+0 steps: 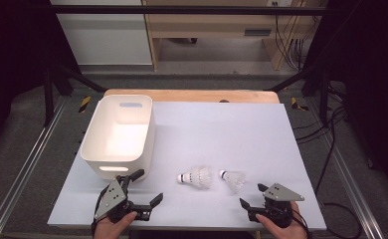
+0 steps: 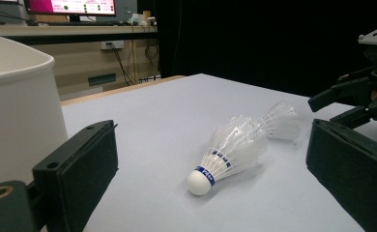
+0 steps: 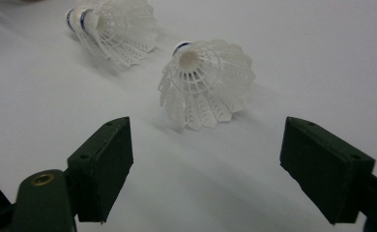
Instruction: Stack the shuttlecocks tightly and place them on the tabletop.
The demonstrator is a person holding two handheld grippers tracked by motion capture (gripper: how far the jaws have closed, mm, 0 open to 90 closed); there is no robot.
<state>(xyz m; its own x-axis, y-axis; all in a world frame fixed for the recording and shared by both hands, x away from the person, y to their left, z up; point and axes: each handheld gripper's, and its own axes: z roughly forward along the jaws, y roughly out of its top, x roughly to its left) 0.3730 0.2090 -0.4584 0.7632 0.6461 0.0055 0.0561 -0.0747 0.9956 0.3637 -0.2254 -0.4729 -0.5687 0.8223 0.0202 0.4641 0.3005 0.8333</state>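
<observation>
shuttlecocks: 2, one nearer the bin (image 1: 196, 177) and one further right (image 1: 233, 180) | white bin (image 1: 117, 130): 1 | grippers: 2, left gripper (image 1: 148, 186) and right gripper (image 1: 251, 195) | hands: 2, left hand (image 1: 113, 226) and right hand (image 1: 281, 230) | table (image 1: 222, 129): 1

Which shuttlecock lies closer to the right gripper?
The right-hand shuttlecock, the one farther from the bin. Its skirt opens toward the right gripper, between the open jaws in that gripper's view; the other shuttlecock lies beyond.
</observation>
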